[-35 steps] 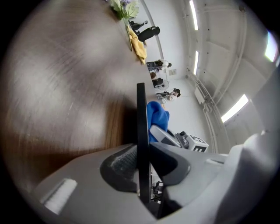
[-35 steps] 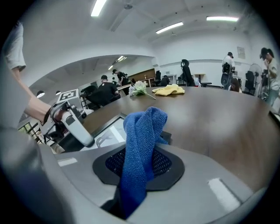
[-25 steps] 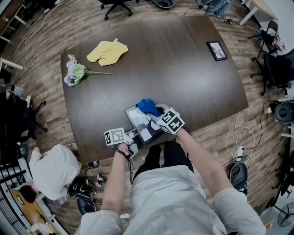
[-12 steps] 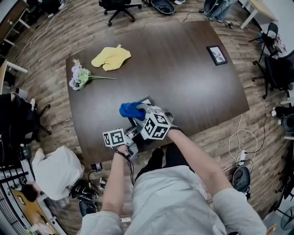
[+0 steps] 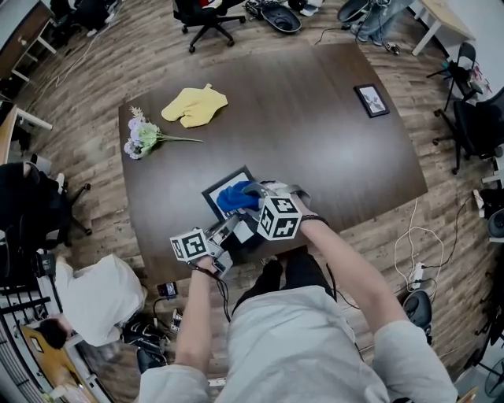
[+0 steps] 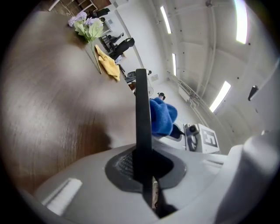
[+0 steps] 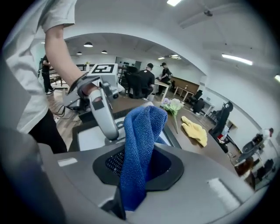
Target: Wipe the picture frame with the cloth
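Frame and cloth at the table's near edge: my left gripper is clamped on the edge of the picture frame, just in front of me on the dark table. My right gripper is closed on the blue cloth, which is bunched over the frame's face. Cloth and gripper together hide most of the glass from the head view. In the left gripper view the frame shows only edge-on, a dark bar cutting across the cloth behind it. Whether the frame rests on the tabletop I cannot tell. Well apart, on the table's far left, lie a yellow mitt and a bunch of flowers. A smaller frame lies near the far right corner. Office chairs stand around, and a person in white is low beside the table on my left.
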`<move>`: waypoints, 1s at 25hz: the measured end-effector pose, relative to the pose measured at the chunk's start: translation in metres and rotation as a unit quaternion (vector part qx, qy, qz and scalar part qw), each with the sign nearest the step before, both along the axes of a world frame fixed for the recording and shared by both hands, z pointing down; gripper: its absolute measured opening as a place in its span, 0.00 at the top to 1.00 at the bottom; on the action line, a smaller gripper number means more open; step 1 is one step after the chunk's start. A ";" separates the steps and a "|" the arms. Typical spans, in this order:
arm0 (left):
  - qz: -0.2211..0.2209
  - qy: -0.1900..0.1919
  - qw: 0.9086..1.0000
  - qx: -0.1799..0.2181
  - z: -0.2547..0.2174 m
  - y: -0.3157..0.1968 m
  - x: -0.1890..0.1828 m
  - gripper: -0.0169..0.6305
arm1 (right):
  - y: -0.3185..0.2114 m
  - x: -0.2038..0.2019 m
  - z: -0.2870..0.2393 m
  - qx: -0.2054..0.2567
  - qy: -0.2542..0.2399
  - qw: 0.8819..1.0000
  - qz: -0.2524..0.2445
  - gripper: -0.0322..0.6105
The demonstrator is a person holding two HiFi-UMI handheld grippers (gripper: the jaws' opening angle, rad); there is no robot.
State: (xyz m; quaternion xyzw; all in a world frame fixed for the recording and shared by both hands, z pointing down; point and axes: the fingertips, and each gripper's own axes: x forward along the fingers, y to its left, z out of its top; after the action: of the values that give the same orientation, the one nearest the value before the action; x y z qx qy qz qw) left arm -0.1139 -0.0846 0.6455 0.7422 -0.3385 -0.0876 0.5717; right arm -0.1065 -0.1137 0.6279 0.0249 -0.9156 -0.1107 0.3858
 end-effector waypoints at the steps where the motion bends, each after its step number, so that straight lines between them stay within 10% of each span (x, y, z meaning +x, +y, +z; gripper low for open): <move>1: 0.003 -0.004 1.000 0.004 -0.003 -0.001 0.000 0.88 | -0.010 0.005 -0.001 0.006 -0.004 1.000 0.024 0.82; 10: 0.021 -0.039 0.999 0.022 -0.020 -0.008 0.017 0.87 | -0.068 0.014 -0.032 0.017 -0.067 0.975 0.212 0.82; 19: 0.010 -0.098 0.995 0.030 -0.015 -0.019 0.014 0.87 | -0.016 -0.047 -0.059 -0.058 -0.130 0.982 0.128 0.82; 25: -0.019 -0.112 0.992 0.056 -0.024 -0.024 0.009 0.87 | -0.042 -0.027 -0.055 -0.022 -0.128 0.976 0.174 0.82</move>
State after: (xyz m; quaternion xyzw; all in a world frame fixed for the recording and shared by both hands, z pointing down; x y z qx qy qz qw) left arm -0.1053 -0.1083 0.6211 0.7716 -0.4085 -0.0334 0.4865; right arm -0.1336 -0.1560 0.5729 0.1893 -0.9413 -0.0181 0.2789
